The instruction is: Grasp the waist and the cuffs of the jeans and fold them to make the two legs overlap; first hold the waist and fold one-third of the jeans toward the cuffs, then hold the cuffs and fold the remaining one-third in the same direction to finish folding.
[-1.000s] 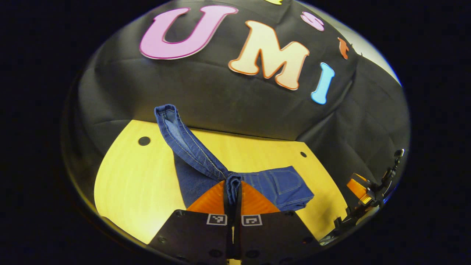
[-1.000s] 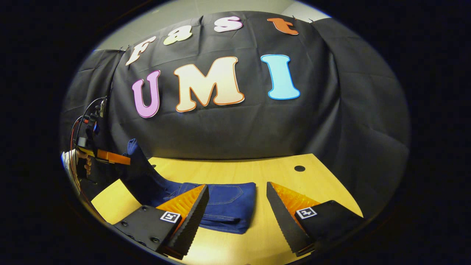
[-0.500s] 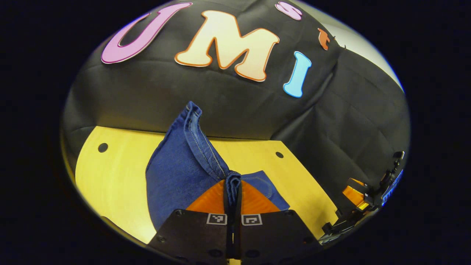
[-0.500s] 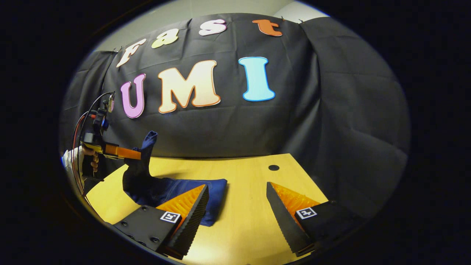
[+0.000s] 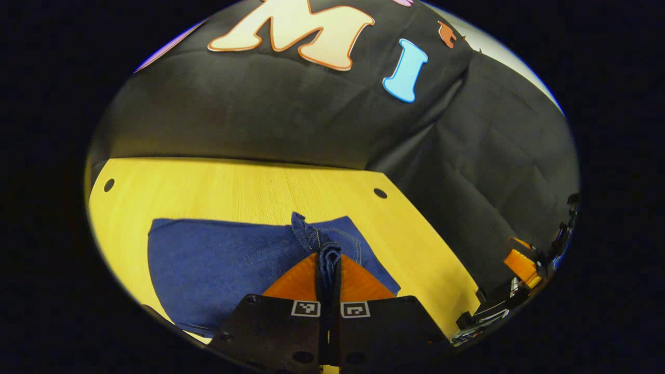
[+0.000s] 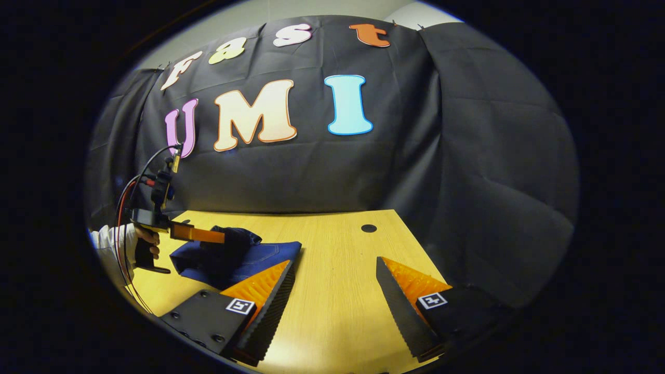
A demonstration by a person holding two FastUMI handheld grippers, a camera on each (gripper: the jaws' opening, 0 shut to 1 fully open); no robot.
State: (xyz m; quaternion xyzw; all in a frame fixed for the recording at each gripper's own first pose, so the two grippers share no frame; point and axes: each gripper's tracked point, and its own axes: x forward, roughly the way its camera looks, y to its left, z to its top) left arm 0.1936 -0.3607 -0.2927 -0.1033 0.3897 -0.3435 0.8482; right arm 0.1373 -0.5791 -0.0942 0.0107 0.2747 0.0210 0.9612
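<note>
The blue jeans (image 5: 218, 265) lie folded into a flat bundle on the yellow wooden table (image 5: 249, 187). My left gripper (image 5: 328, 257) is shut on the cuff end, a bunched strip of denim pinched between its fingers and held low over the bundle. In the right gripper view the jeans (image 6: 260, 254) show as a compact bundle at the left, with the left gripper (image 6: 221, 238) and the hand holding it (image 6: 148, 239) over them. My right gripper (image 6: 335, 280) is open above bare table to the right of the jeans, with nothing between its fingers.
Round holes mark the tabletop (image 5: 380, 193) (image 5: 108, 185) (image 6: 368, 228). The black cloth wall rises close behind the table's far edge. The right gripper (image 5: 524, 265) appears at the far right edge of the left gripper view, off the table's corner.
My left gripper carried the cuffs from raised high down and over onto the folded part, so the jeans now lie as a flat bundle. The right gripper stayed open and shifted slightly right.
</note>
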